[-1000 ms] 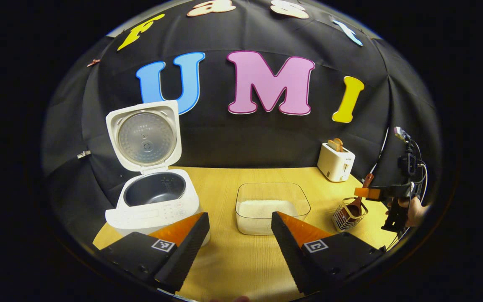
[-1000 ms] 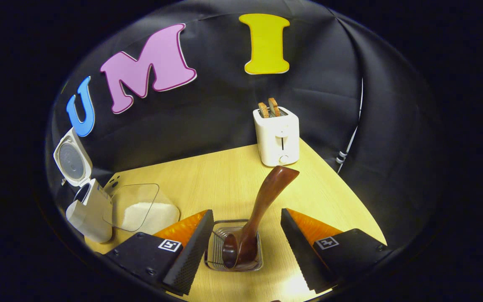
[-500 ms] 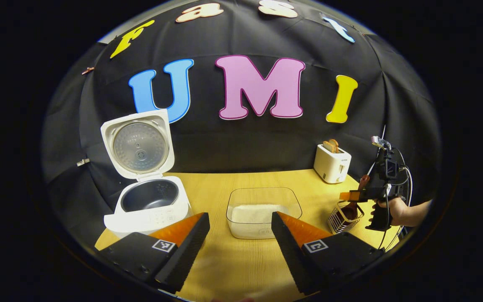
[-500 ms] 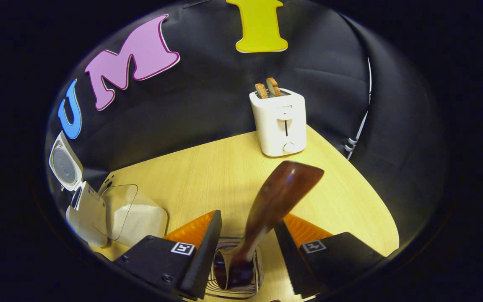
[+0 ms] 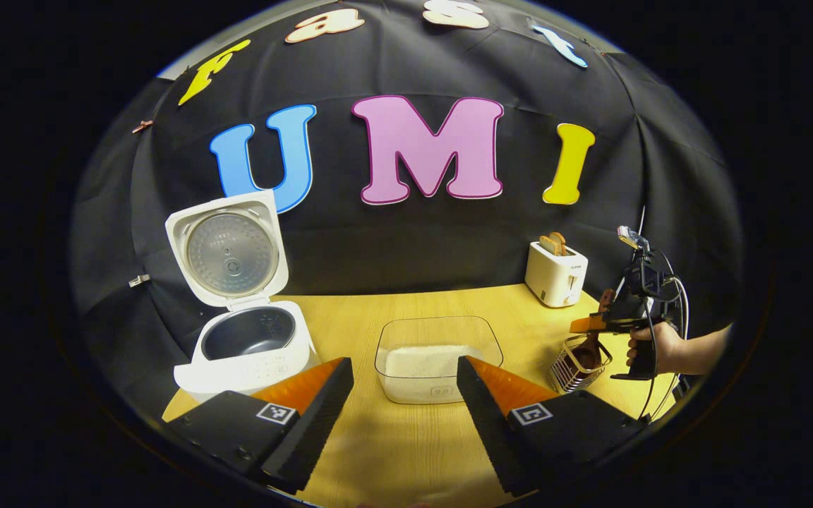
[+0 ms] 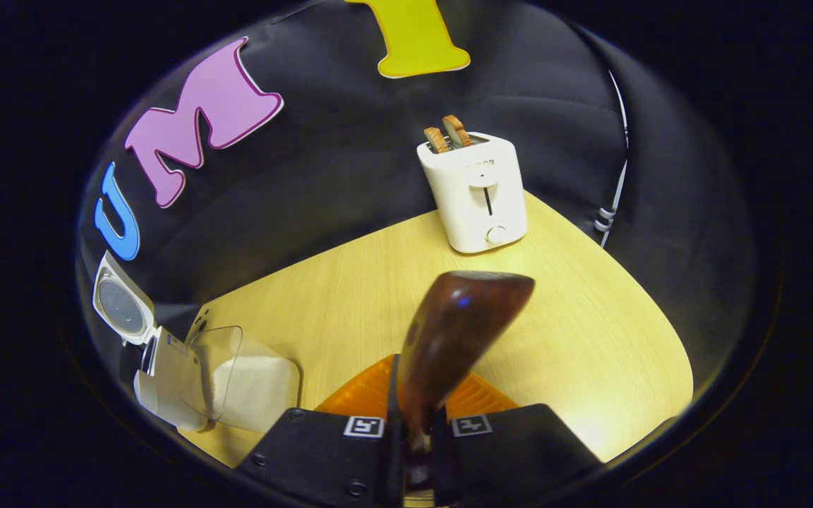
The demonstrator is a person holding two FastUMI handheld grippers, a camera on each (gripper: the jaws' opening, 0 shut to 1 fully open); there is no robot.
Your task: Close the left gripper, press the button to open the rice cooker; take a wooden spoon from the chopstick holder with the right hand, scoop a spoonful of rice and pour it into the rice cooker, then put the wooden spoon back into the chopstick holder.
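Note:
The white rice cooker (image 5: 244, 346) stands at the table's left with its lid (image 5: 226, 248) up and its dark pot bare. A clear tub of rice (image 5: 438, 351) sits mid-table. My left gripper (image 5: 403, 398) hangs open over the near table edge, nothing between its fingers. At the right, the wire chopstick holder (image 5: 577, 363) holds the bowl of the dark wooden spoon (image 6: 457, 331). My right gripper (image 6: 412, 423) is shut on the spoon's handle, which rises toward the camera. In the left gripper view that gripper (image 5: 593, 324) and a hand (image 5: 650, 346) sit above the holder.
A white toaster (image 6: 476, 192) with two slices of bread stands at the back right corner. A cable (image 6: 615, 176) runs down the wall behind it. The rice cooker (image 6: 166, 370) and rice tub (image 6: 241, 377) lie far left in the right gripper view.
My right gripper has come down around the spoon's handle and closed on it. The left gripper has drawn back a little from the table and stayed open.

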